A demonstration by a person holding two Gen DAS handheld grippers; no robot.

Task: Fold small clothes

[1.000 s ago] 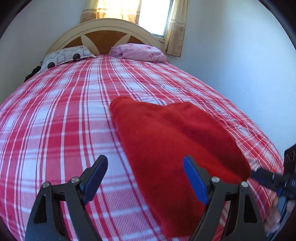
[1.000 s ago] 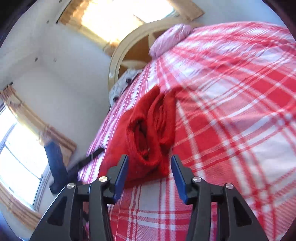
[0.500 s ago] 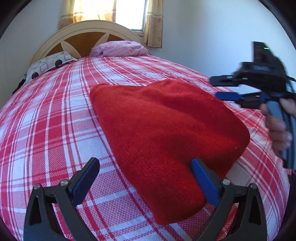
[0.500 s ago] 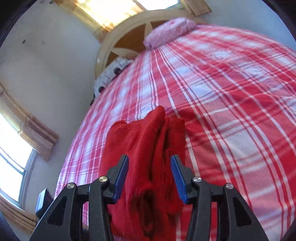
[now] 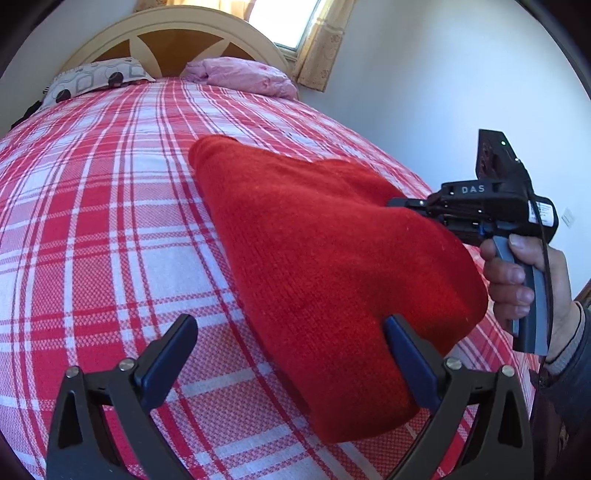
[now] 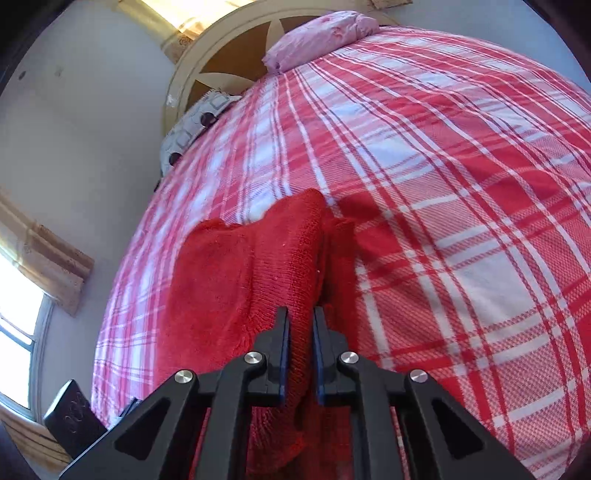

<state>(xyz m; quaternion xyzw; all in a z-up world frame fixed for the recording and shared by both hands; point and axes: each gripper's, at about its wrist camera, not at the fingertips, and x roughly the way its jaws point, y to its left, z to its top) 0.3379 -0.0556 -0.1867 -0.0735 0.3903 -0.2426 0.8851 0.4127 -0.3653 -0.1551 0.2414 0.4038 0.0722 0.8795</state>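
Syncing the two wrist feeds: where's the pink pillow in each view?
Left wrist: pink pillow at top centre, right of the patterned pillow.
Right wrist: pink pillow at top, right of centre.
Shared landmark: the arched headboard behind both pillows.

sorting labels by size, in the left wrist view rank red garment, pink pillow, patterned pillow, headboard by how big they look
1. red garment, though it lies nearest the camera
2. headboard
3. pink pillow and patterned pillow look alike; no ranking
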